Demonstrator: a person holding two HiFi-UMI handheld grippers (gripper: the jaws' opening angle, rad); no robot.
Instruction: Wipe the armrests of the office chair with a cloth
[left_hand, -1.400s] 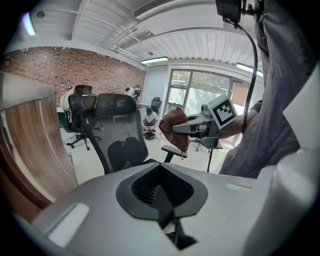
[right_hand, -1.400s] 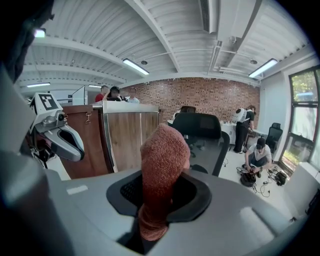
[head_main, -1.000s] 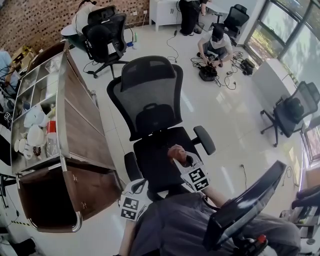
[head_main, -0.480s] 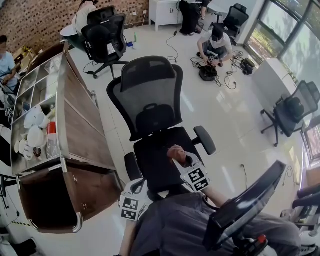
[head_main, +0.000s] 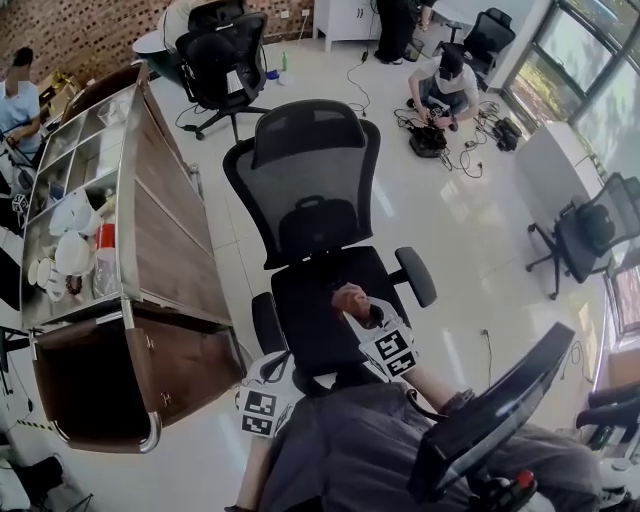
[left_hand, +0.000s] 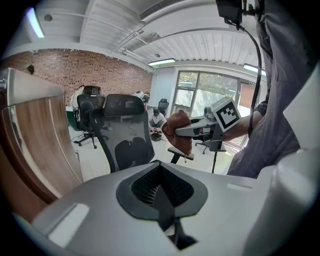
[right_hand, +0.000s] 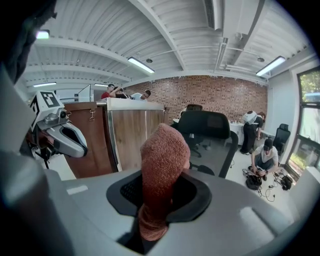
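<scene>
Over the seat of the chair (head_main: 310, 200), between its armrests (head_main: 415, 275), the right gripper (head_main: 362, 312) is pinching the cloth (right_hand: 162, 165) in its fingers, clear of both pads. The left gripper (left_hand: 164, 202) is hovering by the left armrest, its fingers pressed together on nothing. Since only a fold is being gripped, the cloth is likely risking dragging loose once rubbing starts.
</scene>
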